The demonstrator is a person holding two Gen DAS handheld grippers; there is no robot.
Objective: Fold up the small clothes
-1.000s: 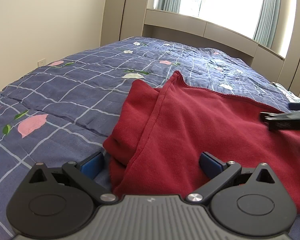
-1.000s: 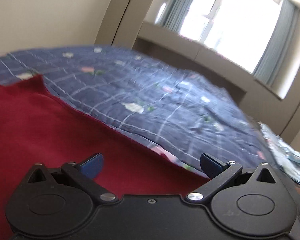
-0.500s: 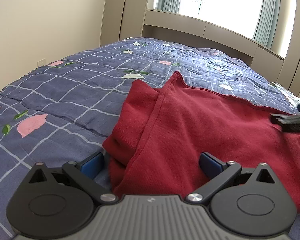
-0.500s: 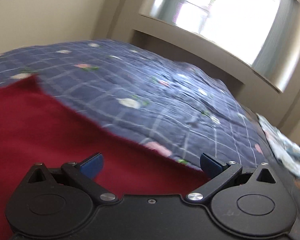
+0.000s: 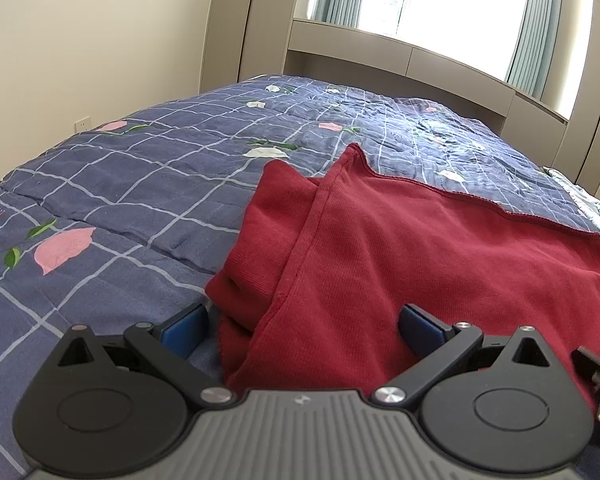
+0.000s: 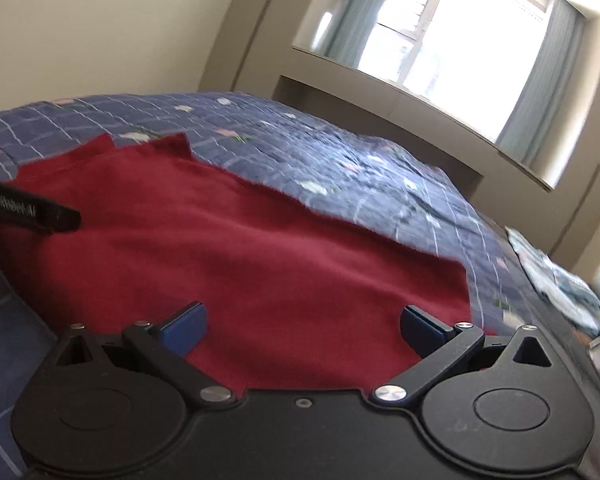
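Low over the bed, the left gripper [image 5: 302,326] has its two blue-padded fingers [image 5: 184,326] spread wide, released and clamping nothing. The red knit garment [image 5: 400,256] lies on the blue checked quilt [image 5: 140,172], and its near left edge sits between those fingers: a folded-over flap with a stitched hem runs away from the gap and up toward a pointed corner far ahead, while a bunched lower layer bulges out just beyond the left finger. The left finger pad rests over bare quilt just beside the cloth; the right finger lies over the garment itself. Whether either pad actually touches the fabric cannot be told. The right gripper [image 6: 302,324] is likewise spread, its fingers [image 6: 422,324] apart and empty, hanging over the garment's [image 6: 240,240] near right portion; red cloth fills the whole gap between them and reaches ahead to a raw-looking far hem, with the right corner of the garment just beyond the right finger. Far to the left of the right gripper's fingers, a black bar of the other gripper shows over the cloth. Beyond the garment the quilt [image 6: 360,160] stretches toward a window [image 6: 440,40] with pale curtains, and a crumpled patterned cloth [image 6: 552,280] lies far off past the right finger.
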